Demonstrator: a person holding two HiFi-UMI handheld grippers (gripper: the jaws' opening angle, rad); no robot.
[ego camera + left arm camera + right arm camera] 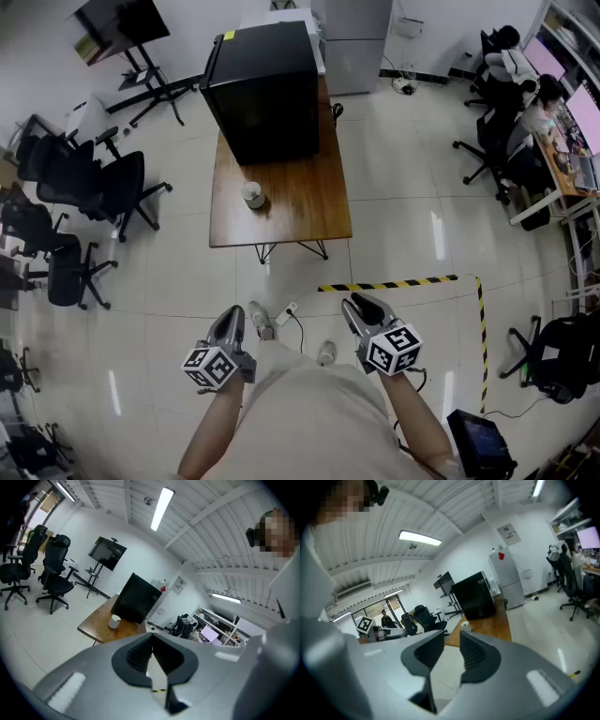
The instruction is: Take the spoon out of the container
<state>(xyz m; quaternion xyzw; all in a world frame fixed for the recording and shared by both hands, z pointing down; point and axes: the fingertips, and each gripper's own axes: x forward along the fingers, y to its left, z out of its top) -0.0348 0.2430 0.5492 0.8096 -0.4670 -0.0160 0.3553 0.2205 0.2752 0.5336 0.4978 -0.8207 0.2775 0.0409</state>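
Left gripper (233, 314) clenched empty, right gripper (361, 305) parted, both well apart from the table (314, 211).
Best to walk closer first, then descend squarely over the white container (253, 194).

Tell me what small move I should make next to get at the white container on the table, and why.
Probably step toward the table, leading with the right gripper. The white container stands there before the black box, far from both grippers. The right gripper has its jaws apart and empty; on the left gripper they meet at the tips.
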